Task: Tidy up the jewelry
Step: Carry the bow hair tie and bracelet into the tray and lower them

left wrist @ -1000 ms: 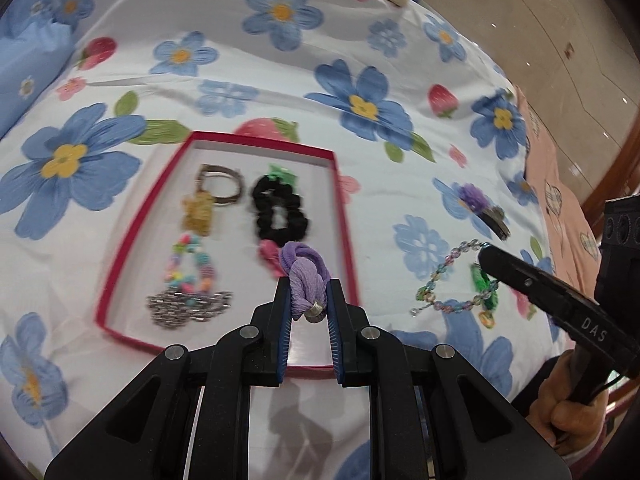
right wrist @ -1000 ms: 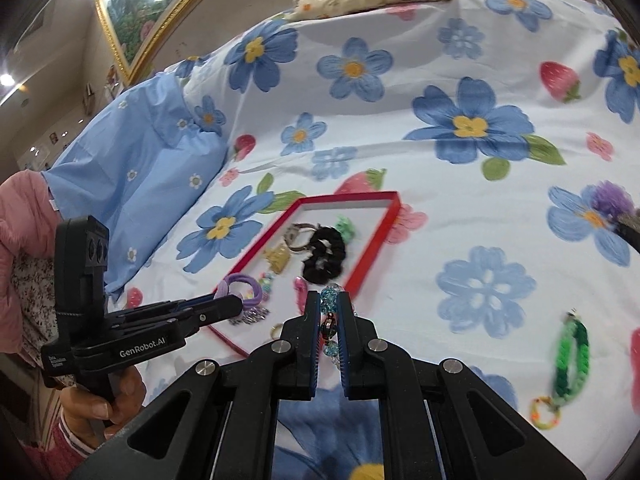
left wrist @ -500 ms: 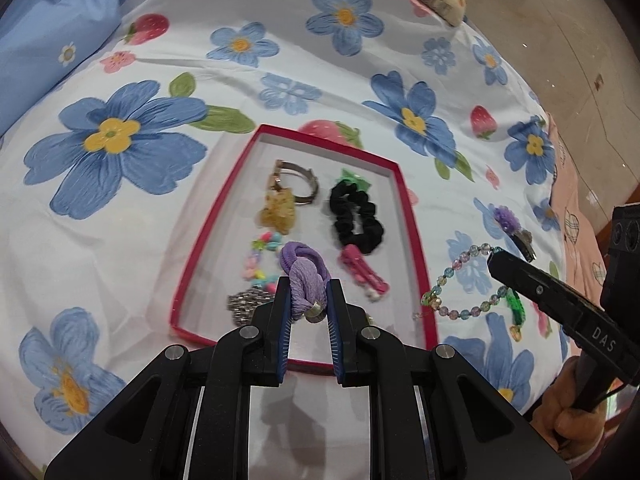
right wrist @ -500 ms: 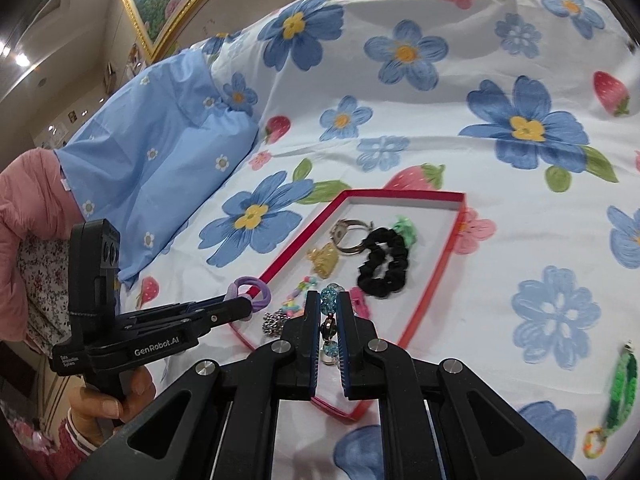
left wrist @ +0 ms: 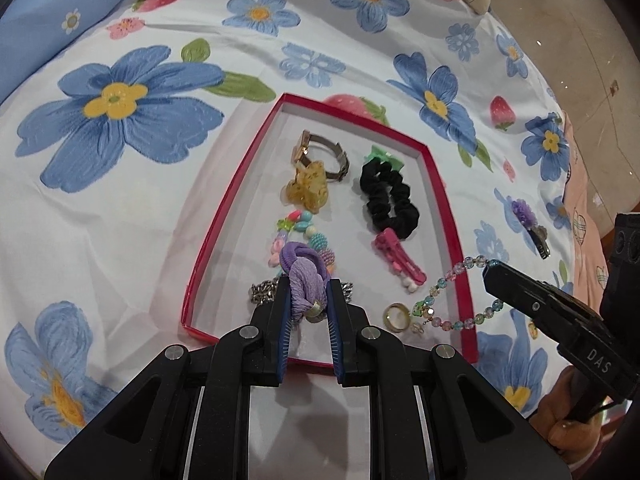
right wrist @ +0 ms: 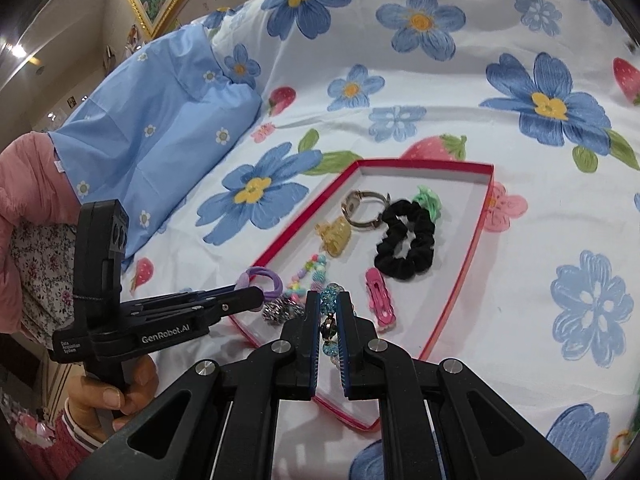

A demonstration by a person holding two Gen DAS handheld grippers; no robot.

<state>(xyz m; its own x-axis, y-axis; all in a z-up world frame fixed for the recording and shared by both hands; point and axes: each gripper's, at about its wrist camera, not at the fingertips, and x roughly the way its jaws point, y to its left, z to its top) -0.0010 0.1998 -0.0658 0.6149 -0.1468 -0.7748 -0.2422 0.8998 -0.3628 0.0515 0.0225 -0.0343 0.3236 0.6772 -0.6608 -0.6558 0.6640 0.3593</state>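
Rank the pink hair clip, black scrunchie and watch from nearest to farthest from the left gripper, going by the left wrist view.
From the left gripper, shut on the purple hair tie:
1. Pink hair clip, just ahead and to the right in the red tray.
2. Black scrunchie, farther up the tray's right side.
3. Watch, near the tray's far end, behind the yellow claw clip.
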